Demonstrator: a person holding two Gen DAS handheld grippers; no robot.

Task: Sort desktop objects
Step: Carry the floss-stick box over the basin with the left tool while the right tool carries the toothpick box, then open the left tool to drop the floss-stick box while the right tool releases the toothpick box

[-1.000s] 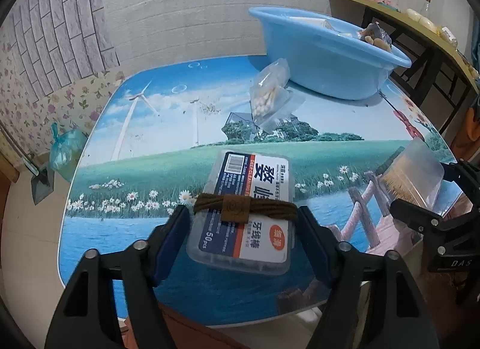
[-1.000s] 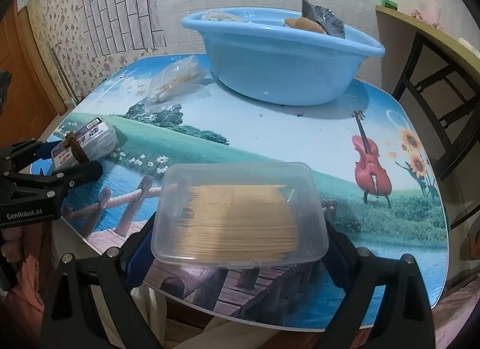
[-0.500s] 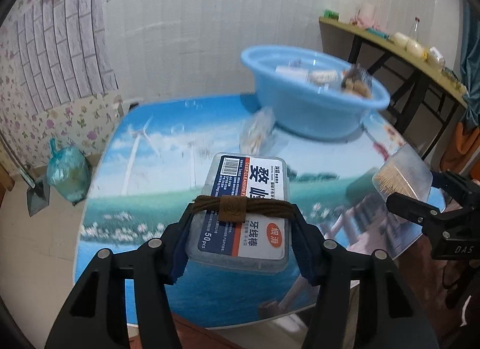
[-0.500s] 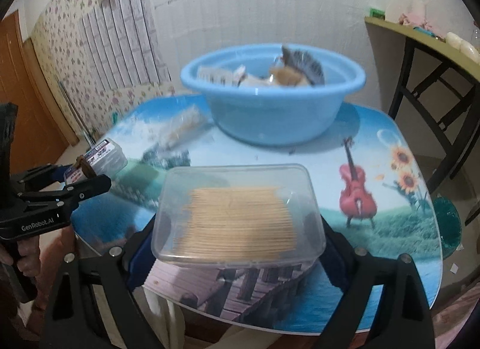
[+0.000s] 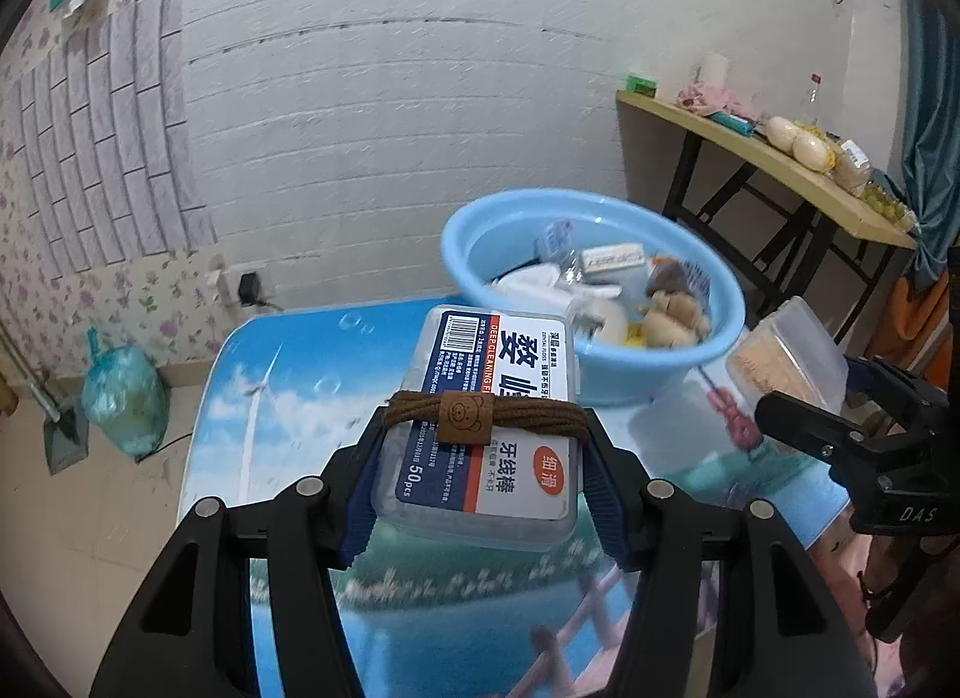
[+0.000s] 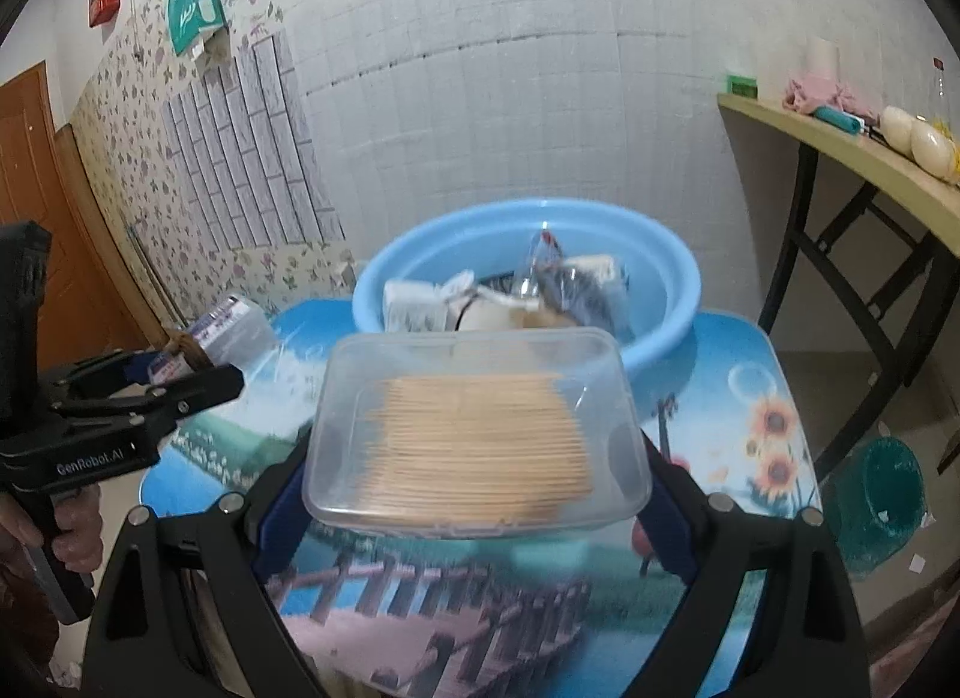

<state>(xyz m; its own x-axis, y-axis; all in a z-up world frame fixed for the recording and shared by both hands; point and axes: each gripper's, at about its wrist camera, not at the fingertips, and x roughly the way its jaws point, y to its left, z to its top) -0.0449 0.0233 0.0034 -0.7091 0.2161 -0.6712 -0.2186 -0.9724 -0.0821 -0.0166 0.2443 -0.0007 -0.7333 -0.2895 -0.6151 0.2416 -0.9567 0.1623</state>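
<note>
Clear rigid plastic toothpick box, light and slick, sits clamped sidewise in right gripper; left gripper clamps the labelled dental-floss box.

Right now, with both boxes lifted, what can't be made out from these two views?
- Left wrist: floss box blocks the near rim of the blue basin and the table behind it.
- Right wrist: toothpick box hides the basin's near wall; its contents are motion-blurred.
- Both: small label print is unreadable.

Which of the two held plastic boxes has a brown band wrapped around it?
The dental floss box in the left gripper; the toothpick box is bare.
</note>
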